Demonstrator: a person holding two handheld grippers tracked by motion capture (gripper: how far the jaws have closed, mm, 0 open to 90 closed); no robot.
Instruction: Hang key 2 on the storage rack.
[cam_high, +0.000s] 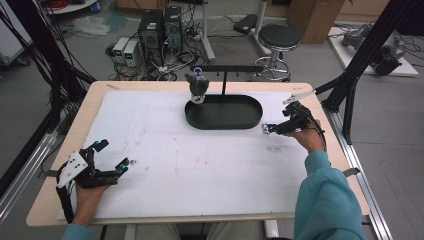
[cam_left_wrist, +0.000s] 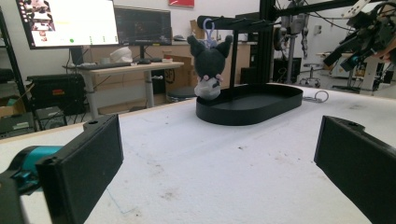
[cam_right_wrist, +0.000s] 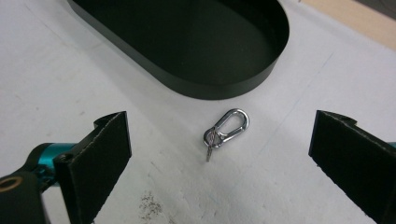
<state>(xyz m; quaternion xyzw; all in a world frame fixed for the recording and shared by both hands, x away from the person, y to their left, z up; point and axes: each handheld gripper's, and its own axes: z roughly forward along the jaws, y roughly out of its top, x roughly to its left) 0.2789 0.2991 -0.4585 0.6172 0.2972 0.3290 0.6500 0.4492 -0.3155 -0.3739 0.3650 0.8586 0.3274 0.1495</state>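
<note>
While the right gripper (cam_right_wrist: 219, 154) hovers wide open over a silver carabiner (cam_right_wrist: 226, 129) near the black tray (cam_right_wrist: 219, 84), the left gripper (cam_high: 111, 159) rests wide open on the counter's (cam_high: 200, 165) near left

No legible text/labels; monitor (cam_left_wrist: 67, 21) content too blurred.

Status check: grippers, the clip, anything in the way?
Right gripper open, above silver carabiner clip on the white mat beside black tray. Left gripper open, holding nothing. Nothing blocks the clip.
</note>
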